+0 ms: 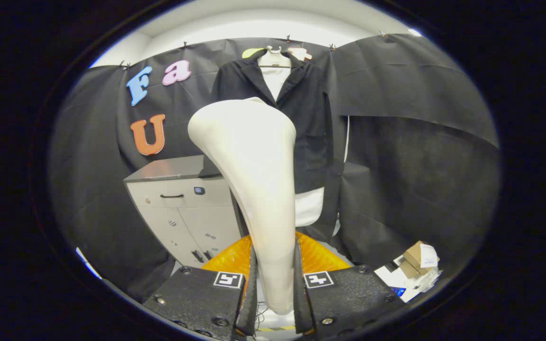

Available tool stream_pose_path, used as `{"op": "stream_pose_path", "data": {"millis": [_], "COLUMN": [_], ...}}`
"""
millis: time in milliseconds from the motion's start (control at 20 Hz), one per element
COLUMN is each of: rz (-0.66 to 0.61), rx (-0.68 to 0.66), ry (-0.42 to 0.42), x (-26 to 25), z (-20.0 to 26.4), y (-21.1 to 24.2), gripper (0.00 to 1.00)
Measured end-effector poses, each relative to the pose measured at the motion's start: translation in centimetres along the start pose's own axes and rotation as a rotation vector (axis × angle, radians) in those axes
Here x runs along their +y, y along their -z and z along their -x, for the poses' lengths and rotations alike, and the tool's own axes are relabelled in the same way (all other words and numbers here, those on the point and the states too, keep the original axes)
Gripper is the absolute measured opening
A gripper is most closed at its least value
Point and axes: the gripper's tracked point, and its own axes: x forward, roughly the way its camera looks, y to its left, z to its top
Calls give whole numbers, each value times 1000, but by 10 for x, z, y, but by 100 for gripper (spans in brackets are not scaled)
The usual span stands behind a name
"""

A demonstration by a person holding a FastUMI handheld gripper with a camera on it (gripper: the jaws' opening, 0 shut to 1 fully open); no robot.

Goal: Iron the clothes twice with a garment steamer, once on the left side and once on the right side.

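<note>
A grey cabinet (178,199) stands against the black cloth wall at the left of the booth, its drawers and doors shut and its top bare. To its right, the gripper (275,289) clamps the slim handle of a cream garment steamer (254,170); both jaws press on the handle's lower end, nearly closed around it, and the steamer rises straight up from between them, widening to a broad head that points away toward the clothes. An orange surface (320,258) shows low behind the handle, just beyond the jaws. Beyond the steamer's head hangs the garment to be ironed: a black jacket (311,123) over a white shirt (275,78) on a hanger, its collar near the top of the wall and the shirt's white hem showing below the jacket. The steamer's head overlaps the jacket's left half in this view, but whether it touches the fabric cannot be told; it appears to stand apart from it. Farther right, more black cloth hangs in folds, and a small cardboard box (420,258) and some papers lie on the floor at its foot. Judging from this, the steamer is in hand and raised, but nothing marks either pass as done; both the left and the right strokes seem to be ahead.
</note>
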Motion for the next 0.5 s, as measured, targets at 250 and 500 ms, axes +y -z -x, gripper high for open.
{"op": "stream_pose_path", "data": {"millis": [250,500], "rz": [45,56], "rx": [-12,1], "ry": [-46,-72], "x": [24,32], "z": [37,42], "y": [26,31], "gripper": [34,34]}}
